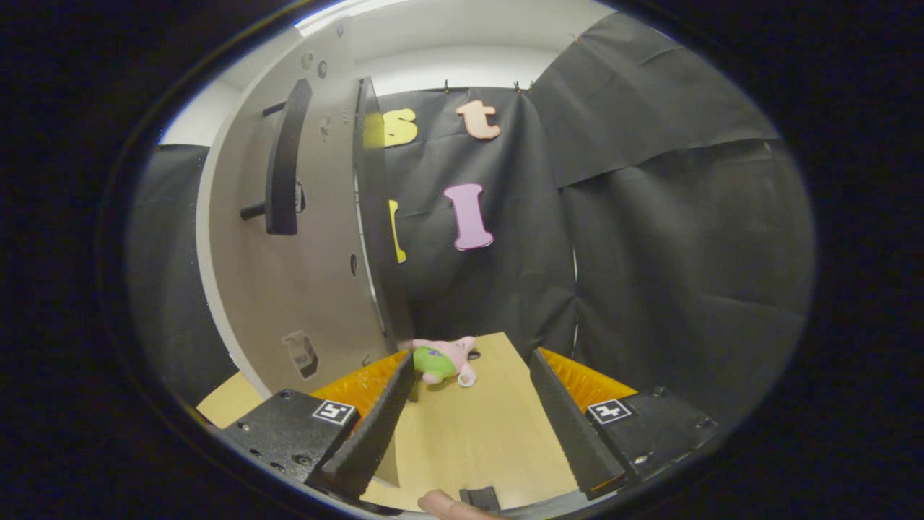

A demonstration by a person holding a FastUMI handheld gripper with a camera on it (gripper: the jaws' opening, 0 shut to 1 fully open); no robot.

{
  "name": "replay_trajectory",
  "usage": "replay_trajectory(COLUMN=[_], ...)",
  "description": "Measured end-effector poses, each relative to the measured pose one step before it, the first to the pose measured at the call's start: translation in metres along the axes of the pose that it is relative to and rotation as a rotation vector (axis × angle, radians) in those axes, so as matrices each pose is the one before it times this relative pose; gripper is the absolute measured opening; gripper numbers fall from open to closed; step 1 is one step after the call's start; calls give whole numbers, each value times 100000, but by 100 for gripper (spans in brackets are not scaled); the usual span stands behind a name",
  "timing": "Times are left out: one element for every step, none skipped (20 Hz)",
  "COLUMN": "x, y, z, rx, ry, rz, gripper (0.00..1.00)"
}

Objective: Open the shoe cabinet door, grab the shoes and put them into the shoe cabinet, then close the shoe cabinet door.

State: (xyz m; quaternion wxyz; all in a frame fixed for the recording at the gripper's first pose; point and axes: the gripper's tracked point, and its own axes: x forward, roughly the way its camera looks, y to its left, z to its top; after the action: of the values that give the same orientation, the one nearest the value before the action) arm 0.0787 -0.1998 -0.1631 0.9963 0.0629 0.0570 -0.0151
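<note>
The shoe cabinet door (289, 274) stood open, swung out edge-on, its dark bar handle (283, 166) facing the camera side. Just beside the door's lower edge a small pink and green plush toy (444, 360) lay on the wooden table (476, 433). The gripper (473, 375) hovered near the door with its fingers (379, 426) spread apart, holding nothing, the toy just ahead of them.
</note>
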Motion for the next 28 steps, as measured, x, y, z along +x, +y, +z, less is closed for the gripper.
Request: replay_trajectory(x=[-622,-392,-326,-261,-451,-674,-293,62,-25,144,197,31,97,-41,-59,15,70,65,227,110,89,225,183,112,232,286,370,293], y=[583,1392,1635,1732,905,-144,63,541,543,569,607,500,451,577,632,628,801,708,870,669,648,736,756,790,768,826,857,845], z=[-36,-206,225,105,81,-142,207,127,-35,-152,-4,-61,81,-23,-22,-57,-127,-1,76,-54,-6,-84,65,-98,-133,46,142,-28], rx=[-1256,-1728,-1863,-958,-1038,-2265,-2819,-2115,-607,-556,-581,-1040,-747,-518,-27,-67,351,81,143,261,272,-222,-75,-32,196,-588,-834,-21], ry=[1026,286,-723,-542,-269,-951,-849,-697,-1068,400,-863,192,-566,420,-420,335,-392,-141,-898,77,-141,177,-316,132,75,-172,-131,-324], rz=[3164,3522,3724,3637,1823,-1997,-2336,50,-1233,-950,-349,-430,-586,-316,-30,330,592,932,961,777,853,782,728,718,572,686,1000,1117], gripper=[100,100,100,100,100,100,98,98,98,98,98,98,98,98,98,98,98,98,98,98,98,98,98,98,98,98,98,98])
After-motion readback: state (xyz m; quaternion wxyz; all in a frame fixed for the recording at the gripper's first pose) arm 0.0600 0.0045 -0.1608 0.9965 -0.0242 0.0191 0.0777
